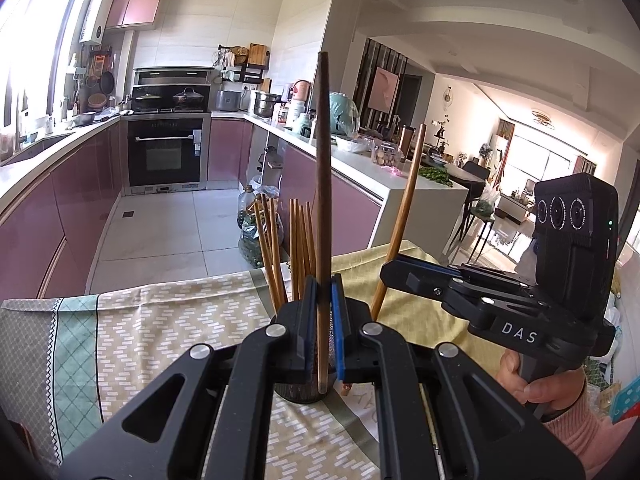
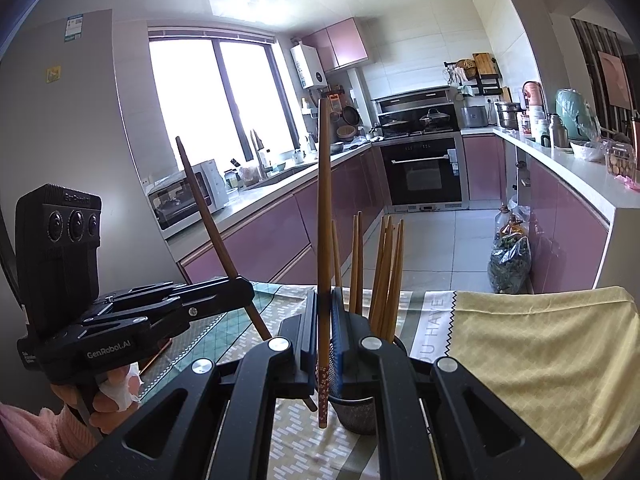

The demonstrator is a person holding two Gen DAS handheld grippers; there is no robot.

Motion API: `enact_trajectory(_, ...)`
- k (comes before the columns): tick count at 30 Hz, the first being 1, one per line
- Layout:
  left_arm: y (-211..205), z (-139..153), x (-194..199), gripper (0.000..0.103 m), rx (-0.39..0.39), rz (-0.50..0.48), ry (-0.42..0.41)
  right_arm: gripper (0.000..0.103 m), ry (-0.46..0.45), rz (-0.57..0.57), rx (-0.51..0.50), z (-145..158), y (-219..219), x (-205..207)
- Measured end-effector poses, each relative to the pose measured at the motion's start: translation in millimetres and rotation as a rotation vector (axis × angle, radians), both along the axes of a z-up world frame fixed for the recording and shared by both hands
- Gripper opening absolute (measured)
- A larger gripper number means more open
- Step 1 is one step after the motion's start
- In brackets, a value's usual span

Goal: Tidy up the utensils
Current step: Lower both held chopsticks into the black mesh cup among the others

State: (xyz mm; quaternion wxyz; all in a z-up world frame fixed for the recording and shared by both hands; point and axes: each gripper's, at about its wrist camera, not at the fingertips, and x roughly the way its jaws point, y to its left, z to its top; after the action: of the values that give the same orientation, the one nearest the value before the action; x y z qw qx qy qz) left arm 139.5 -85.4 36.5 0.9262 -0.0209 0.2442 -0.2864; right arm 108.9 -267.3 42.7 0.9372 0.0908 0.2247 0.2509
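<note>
"DAS" on right hand-held gripper (image 1: pixel 394 276); "GenRobot.AI" on left hand-held gripper (image 2: pixel 244 292); "HAVE" on tablecloth (image 2: pixel 436 316).

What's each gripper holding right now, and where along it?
The left gripper pinches a dark chopstick near its lower end. The right gripper pinches a lighter chopstick low, just above its patterned tip.

I am seeing the counter (image 1: pixel 24 320) lying under a patterned cloth (image 1: pixel 168 320) in green, beige and yellow bands; a dark round holder (image 2: pixel 356 412) is standing directly on the cloth, with a bunch of chopsticks (image 2: pixel 386 276) standing upright in it.
</note>
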Motion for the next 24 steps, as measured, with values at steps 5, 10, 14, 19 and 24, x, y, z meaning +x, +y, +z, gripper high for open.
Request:
enact_trajectory(5, -2, 3, -1, 0.008, 0.002, -0.001, -0.012, 0.006, -0.003, -0.002, 0.003, 1, 0, 1)
enact_trajectory(10, -3, 7, -2, 0.008, -0.002, 0.001, -0.028, 0.006, -0.006, -0.005, 0.011, 6, -2, 5)
enact_trajectory(14, -4, 10, -3, 0.008, -0.001, 0.003, -0.040, 0.006, -0.013, -0.006, 0.012, 9, -1, 7)
enact_trajectory(19, -7, 12, -5, 0.008, 0.000, 0.003, -0.051, 0.006, -0.020, -0.007, 0.008, 10, 0, 11)
enact_trajectory(24, -8, 14, -5, 0.008, 0.001, 0.001, -0.062, 0.006, -0.026, -0.011, 0.002, 12, 0, 13)
